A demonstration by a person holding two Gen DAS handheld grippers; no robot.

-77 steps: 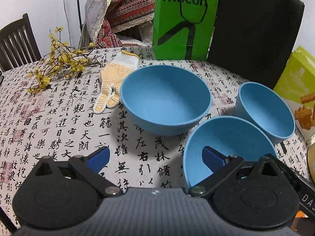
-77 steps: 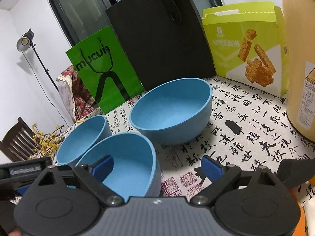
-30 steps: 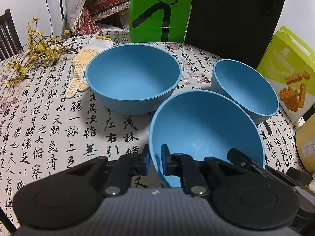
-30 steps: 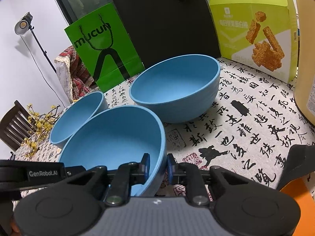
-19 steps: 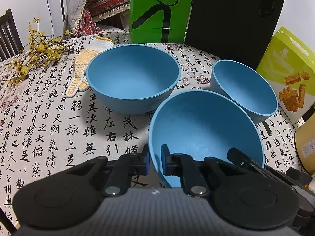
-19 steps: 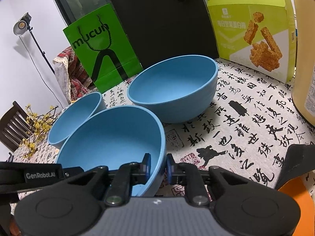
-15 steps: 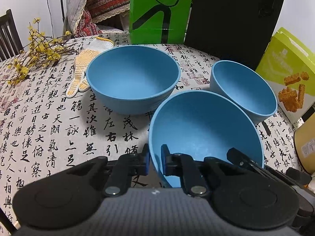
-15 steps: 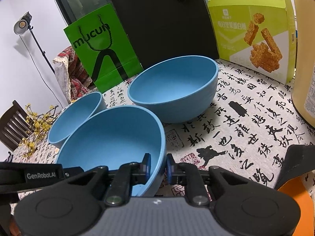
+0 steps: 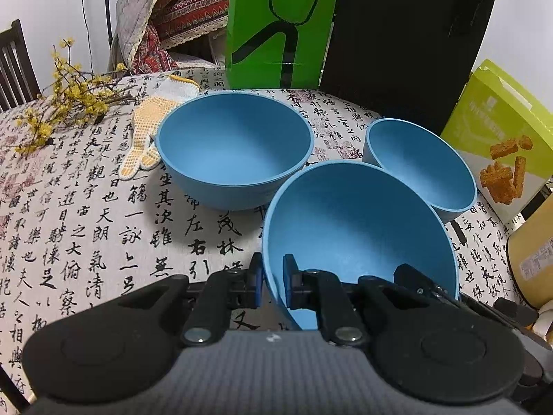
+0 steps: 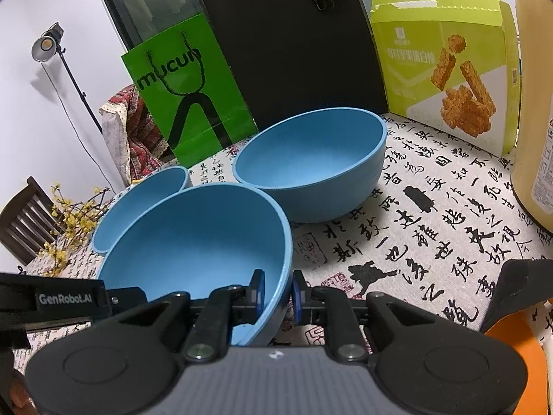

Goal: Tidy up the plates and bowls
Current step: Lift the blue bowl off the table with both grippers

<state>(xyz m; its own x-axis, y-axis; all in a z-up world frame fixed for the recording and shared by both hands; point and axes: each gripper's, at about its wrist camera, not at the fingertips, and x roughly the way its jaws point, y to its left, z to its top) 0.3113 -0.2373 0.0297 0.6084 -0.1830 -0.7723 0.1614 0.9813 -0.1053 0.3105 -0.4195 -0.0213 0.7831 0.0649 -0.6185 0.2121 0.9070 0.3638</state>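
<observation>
3 blue bowls on the patterned tablecloth [image 9: 86,207], none nested yet.

Item 1, nearest: held bowl [image 9: 352,228], gripped on 2 sides. Left gripper [image 9: 270,285] pinches its near-left rim, 1 blue pad outside the wall and 1 inside. Right gripper [image 10: 278,294] pinches the opposite near rim the same way. Bowl sits tilted toward both cameras; whether its base touches the cloth cannot be told.

Item 2, middle ground, left side: wide bowl [image 9: 235,152], upright, empty, just beside the held bowl's far-left rim.

Item 3, middle ground, right side: small bowl [image 9: 420,162], upright, empty, just behind the held bowl. No plates in view.

Progress, as a judgement: early. 1 bowl grasped, 0 stacked; 2 loose bowls left to combine. Likely destination is the wide bowl, since its mouth looks broad enough to take the held one.

Surroundings, further back: knit glove [image 9: 148,135] lying against the wide bowl's left wall; yellow flower sprigs [image 9: 69,100] at the far-left table edge; green paper bag [image 9: 280,24] and black bag [image 9: 404,45] standing behind the bowls; snack box [image 10: 446,76] at right; tan container [image 10: 535,121] at the far-right edge.

Obstructions: the path to the wide bowl looks open. The small bowl stands close behind and could be clipped on a careless lift.
</observation>
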